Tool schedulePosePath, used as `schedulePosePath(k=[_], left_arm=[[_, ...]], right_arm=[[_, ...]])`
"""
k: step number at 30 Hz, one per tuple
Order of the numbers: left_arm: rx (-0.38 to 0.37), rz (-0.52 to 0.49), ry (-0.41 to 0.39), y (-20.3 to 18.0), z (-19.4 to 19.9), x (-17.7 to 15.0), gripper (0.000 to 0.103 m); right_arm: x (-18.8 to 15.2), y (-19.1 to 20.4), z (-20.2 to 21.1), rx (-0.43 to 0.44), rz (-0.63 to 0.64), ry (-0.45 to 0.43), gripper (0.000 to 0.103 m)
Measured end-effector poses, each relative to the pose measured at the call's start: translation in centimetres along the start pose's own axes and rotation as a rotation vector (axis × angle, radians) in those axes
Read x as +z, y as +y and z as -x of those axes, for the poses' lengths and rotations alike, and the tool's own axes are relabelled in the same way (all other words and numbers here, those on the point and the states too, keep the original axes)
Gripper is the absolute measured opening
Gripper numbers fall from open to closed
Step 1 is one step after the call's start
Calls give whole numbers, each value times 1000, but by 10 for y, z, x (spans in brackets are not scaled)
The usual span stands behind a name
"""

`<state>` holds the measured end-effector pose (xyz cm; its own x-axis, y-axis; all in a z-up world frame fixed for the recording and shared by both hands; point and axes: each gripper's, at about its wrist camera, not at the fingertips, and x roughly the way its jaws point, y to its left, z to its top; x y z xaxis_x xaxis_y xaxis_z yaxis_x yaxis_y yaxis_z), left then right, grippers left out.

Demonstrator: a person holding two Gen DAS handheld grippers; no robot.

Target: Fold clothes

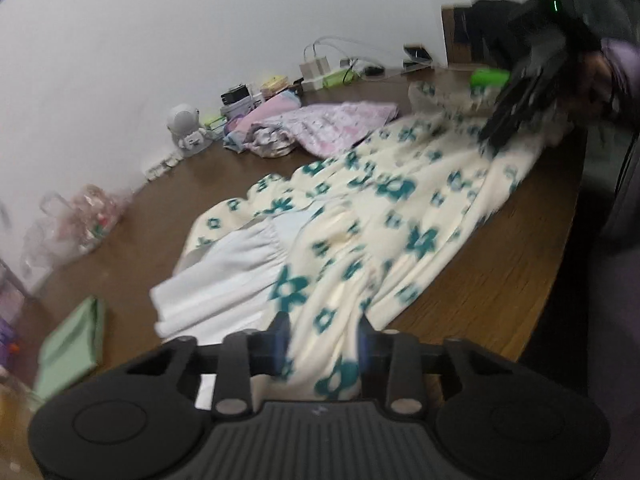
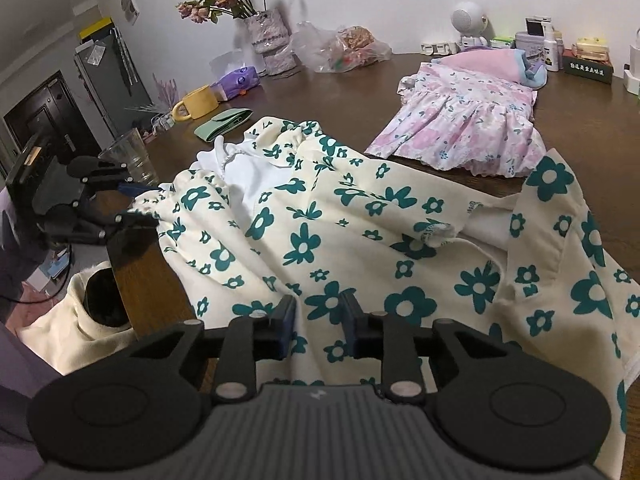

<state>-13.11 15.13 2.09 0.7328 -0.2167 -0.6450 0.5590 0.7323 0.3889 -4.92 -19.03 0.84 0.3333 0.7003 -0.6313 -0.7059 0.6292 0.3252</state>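
Two tongs are on one dress (image 2: pixel 320 216), cream with teal flowers, spread over the brown counter (image 2: pixel 344 104) and filling the middle of both views. Left tongs (image 1: pixel 323 340) at bottom centre have cloth bunched between the fingers, looks clamped on it. Right tongs (image 2: pixel 318 320) sit the same way, pinching a fold at bottom centre. Pink dress (image 2: pixel 464 128) lies folded at upper right.
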Motion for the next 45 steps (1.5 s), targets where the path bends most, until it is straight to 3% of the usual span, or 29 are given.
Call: schedulePosePath(k=[3,7,10,12,14,18,21,25,29,32,36,39,45], left_arm=[[71,50,37,11,-2,-4,40],[154,96,19,16,12,-3,47],[258,174,11,32,28,-2,50],[322,220,-31,38,44,4,53],[338,279,-106,41,58,14,58],[243,348,-234,30,55,32,73],[117,360,-228,13,26,40,74],[43,346,-192,-2,-9,38,74],[33,410,-133,1,-28,23,74],[30,447,-106,2,-34,10,74],[24,437,-84,1,-41,7,74],[23,445,-92,-1,-42,3,74],[29,466,-100,-10,-34,-2,74]], right_arm=[[-1,-3,2,1,-11,0,19],[-1,-4,2,-1,-13,3,17],[-1,-3,2,-13,-9,1,17],[-2,-3,2,-15,-8,-2,17],[-2,-2,2,-16,-10,-5,17],[-1,1,4,-38,3,-6,19],[3,7,19,-76,28,-49,28],[5,16,56,-138,75,-146,28],[-10,30,88,-107,124,-180,28],[-31,36,88,-48,136,-133,28],[-47,33,71,-37,97,-64,28],[-47,23,64,-129,73,-53,20],[-49,-1,66,-266,27,-79,21]])
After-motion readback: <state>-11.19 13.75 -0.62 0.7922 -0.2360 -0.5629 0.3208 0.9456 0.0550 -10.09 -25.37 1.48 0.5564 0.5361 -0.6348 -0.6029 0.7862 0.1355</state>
